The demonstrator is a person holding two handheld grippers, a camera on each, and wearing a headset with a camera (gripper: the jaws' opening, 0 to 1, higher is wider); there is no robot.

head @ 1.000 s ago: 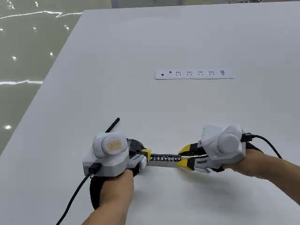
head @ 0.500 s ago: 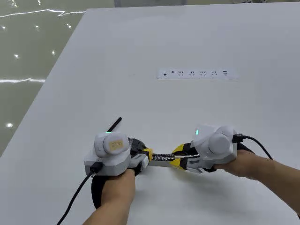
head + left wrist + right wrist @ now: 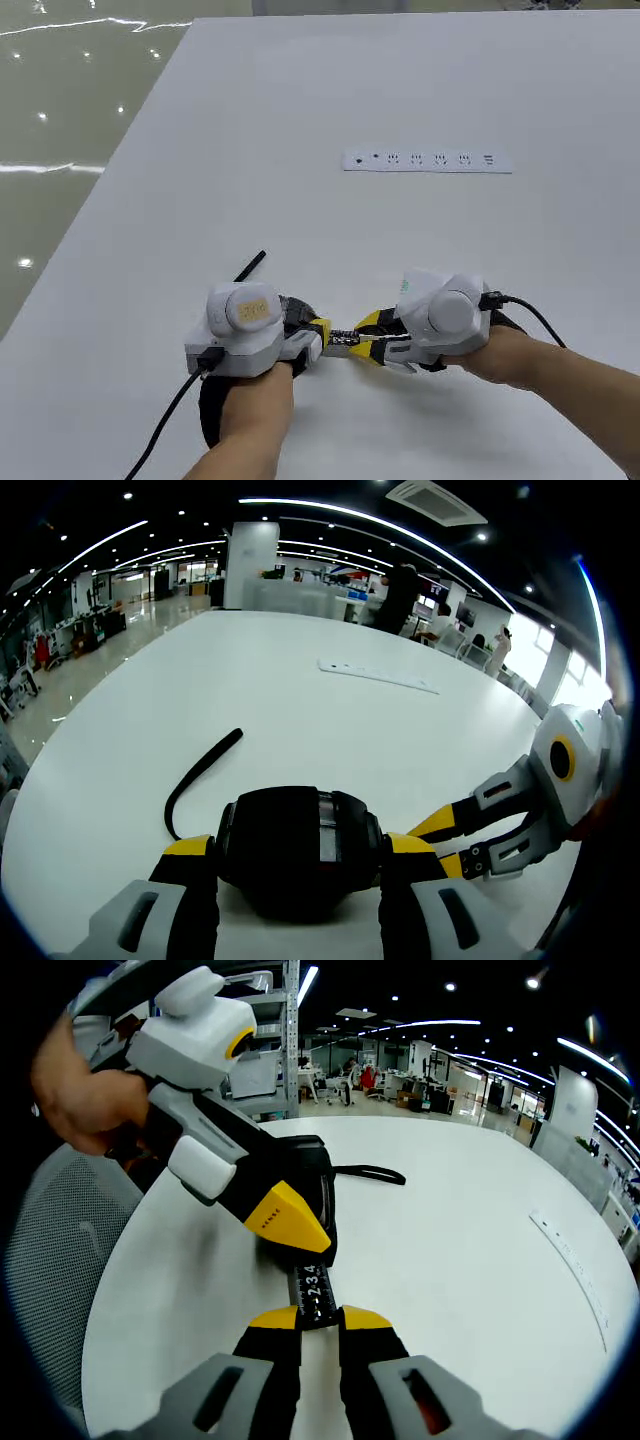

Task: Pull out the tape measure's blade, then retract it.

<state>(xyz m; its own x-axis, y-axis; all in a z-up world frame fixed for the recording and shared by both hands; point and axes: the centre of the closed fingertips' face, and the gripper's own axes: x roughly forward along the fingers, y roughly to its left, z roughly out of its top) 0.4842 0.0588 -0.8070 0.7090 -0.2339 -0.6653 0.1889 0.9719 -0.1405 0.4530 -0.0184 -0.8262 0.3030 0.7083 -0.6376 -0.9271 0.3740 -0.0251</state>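
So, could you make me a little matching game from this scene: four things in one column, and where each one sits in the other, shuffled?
Things:
1. tape measure case
2. blade
3. power strip
4. black strap

Places:
A. lying alone farther up the table
B. pinched in the right gripper
C. curling across the table beside the case
D. clamped in the left gripper

Pairs: 1-D, 2-B, 3-A, 4-C.
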